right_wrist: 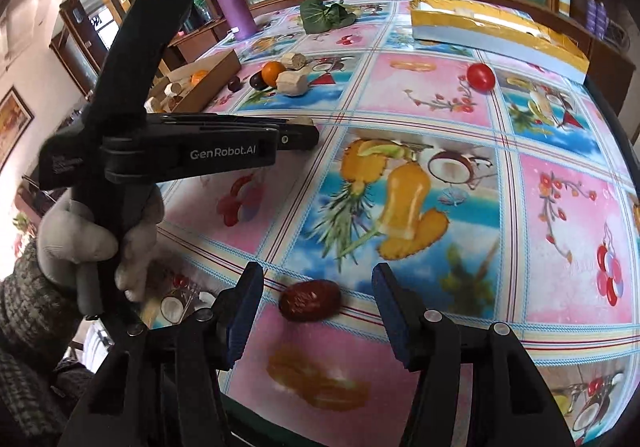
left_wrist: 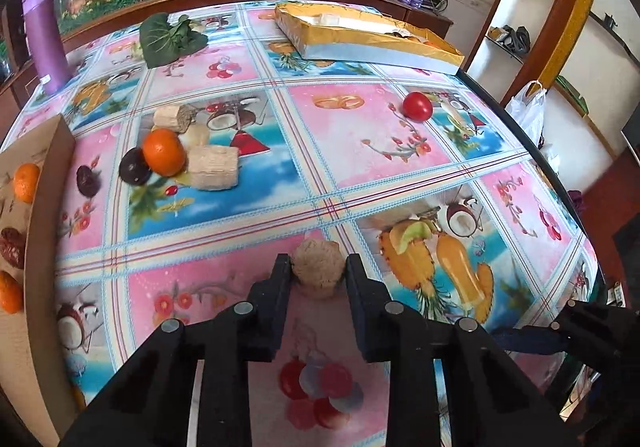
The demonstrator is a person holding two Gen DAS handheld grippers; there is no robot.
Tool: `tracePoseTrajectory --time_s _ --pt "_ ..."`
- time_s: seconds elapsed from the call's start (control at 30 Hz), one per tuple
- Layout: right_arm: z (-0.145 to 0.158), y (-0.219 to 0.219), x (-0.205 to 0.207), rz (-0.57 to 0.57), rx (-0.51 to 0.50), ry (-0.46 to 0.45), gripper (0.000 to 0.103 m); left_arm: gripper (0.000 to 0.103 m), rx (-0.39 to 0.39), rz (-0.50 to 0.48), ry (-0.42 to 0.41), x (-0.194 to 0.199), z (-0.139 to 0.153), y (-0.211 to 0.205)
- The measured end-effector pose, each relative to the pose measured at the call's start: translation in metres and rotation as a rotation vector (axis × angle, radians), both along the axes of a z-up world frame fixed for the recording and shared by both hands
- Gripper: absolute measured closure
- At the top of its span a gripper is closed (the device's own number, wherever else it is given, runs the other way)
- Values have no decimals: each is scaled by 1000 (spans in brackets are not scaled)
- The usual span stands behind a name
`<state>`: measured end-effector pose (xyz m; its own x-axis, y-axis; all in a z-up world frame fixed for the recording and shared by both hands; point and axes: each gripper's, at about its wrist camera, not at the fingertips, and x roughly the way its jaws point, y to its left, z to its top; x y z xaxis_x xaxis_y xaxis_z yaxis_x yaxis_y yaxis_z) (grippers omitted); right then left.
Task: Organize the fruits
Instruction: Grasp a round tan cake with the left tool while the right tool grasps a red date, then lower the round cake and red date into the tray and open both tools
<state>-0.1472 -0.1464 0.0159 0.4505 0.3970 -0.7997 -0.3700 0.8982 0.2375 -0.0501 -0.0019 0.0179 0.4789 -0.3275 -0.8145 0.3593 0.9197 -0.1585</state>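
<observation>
Tongs on the left (left_wrist: 318,269) are pinched on a pale fibrous chunk (left_wrist: 318,267), end-on between the pads just above the table (left_wrist: 400,151), while the right tongs (right_wrist: 318,307) stand spread around a wrinkled red date (right_wrist: 310,300) lying crosswise in the gap, touching neither pad — a straight squeeze should take it. Farther out, left of the held chunk, an orange (left_wrist: 164,152), a dark plum (left_wrist: 135,166) and more pale chunks (left_wrist: 212,167) cluster near the cardboard box (left_wrist: 44,207), already holding oranges. A red tomato (left_wrist: 417,106) sits alone before the gold tray (left_wrist: 384,47) — nothing blocks either path, I'd say.
</observation>
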Motion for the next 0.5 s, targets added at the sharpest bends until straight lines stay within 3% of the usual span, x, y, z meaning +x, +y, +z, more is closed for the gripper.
tracePoseTrajectory --time_s 0.03,0.1,0.13,0.37,0.5 --pt "-1 4 -1 1 -19 -7 44 77 -4 3 -1 -2 1 2" --pt "-1 10 -3 0 -59 -23 63 77 -15 16 -5 -8 4 10" --pt "-1 11 -5 0 -81 -31 67 77 -21 22 -8 -10 5 13" --pt "4 11 -21 -18 -91 -51 68 77 -95 100 -31 -32 24 52" --pt "20 16 -24 -28 -81 -83 68 76 -112 203 -73 -47 41 98"
